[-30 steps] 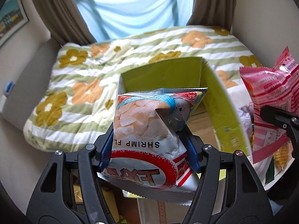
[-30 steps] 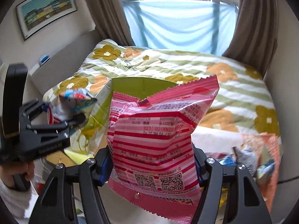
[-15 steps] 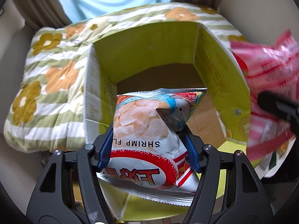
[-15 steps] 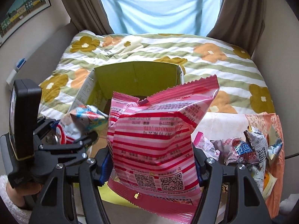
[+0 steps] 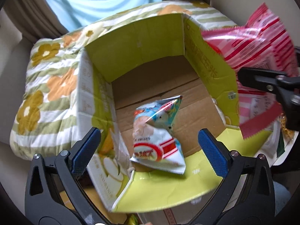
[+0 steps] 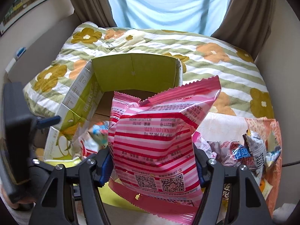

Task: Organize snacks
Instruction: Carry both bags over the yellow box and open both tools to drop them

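Observation:
An open cardboard box [image 5: 142, 37] with yellow-green flaps stands on a flowered bed; it also shows in the right wrist view [image 6: 135, 71]. My left gripper [image 5: 148, 148] is open above the box's near side. The shrimp chips bag [image 5: 157, 129] is free of the jaws, blurred, inside the box; a bit of it shows in the right wrist view [image 6: 97, 136]. My right gripper [image 6: 152, 161] is shut on a pink striped snack bag [image 6: 159, 136], held at the box's right side. The bag also shows in the left wrist view [image 5: 262, 43].
A pile of loose snack packets [image 6: 249, 150] lies right of the box on patterned cloth. The striped flowered quilt [image 6: 215, 52] covers the bed behind the box. Curtains and a blue sheet hang at the window beyond. The box's near flap [image 5: 168, 191] hangs toward me.
My left gripper has opened and let go of the shrimp chips bag, which has dropped into the box. The right gripper has carried the pink bag closer to the box.

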Motion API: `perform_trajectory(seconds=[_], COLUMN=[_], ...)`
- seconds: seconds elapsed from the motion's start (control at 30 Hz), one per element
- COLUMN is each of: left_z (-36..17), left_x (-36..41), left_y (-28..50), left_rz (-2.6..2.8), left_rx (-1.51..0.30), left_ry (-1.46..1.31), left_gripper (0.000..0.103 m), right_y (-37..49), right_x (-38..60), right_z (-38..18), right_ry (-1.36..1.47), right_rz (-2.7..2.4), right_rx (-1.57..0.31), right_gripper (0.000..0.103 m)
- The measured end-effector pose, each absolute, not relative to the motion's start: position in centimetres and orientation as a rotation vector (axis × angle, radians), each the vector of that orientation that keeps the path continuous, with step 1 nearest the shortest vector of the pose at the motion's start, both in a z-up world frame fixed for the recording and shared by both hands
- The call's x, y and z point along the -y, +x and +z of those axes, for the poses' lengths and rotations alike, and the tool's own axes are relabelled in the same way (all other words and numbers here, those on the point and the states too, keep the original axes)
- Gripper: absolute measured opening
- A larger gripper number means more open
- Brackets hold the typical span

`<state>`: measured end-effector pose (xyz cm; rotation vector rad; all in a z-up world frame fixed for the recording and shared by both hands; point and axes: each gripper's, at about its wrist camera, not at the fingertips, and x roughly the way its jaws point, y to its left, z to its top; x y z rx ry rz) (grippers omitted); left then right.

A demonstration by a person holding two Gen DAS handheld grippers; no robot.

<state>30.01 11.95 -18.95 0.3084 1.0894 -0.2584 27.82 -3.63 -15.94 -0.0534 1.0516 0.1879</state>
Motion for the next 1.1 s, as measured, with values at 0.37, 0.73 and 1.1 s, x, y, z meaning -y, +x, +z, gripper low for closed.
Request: perform_trajectory(seconds=[0.37,0.73,1.1], left_z=[-17.1,-16.7,-14.1], left_x=[-16.0,-17.7,-17.6], left_y=[27.9,25.6,22.5], left_rz=[-0.14,-0.111,-0.135], left_rx=[-1.073,-1.056,-0.974], left_ry=[0.214,0.168,0.177], left_gripper=[0.103,0.103,0.103], right_y=[27.8,25.2,21.0], right_x=[1.6,1.4,1.4], right_z=[-17.7,-16.9,-13.7], right_ry=[-0.048,-0.05,-0.004], right_rz=[0.273,0.284,0.252], right_rx=[-1.07,-0.967,-0.903], right_gripper=[0.072,0.102,0.102])
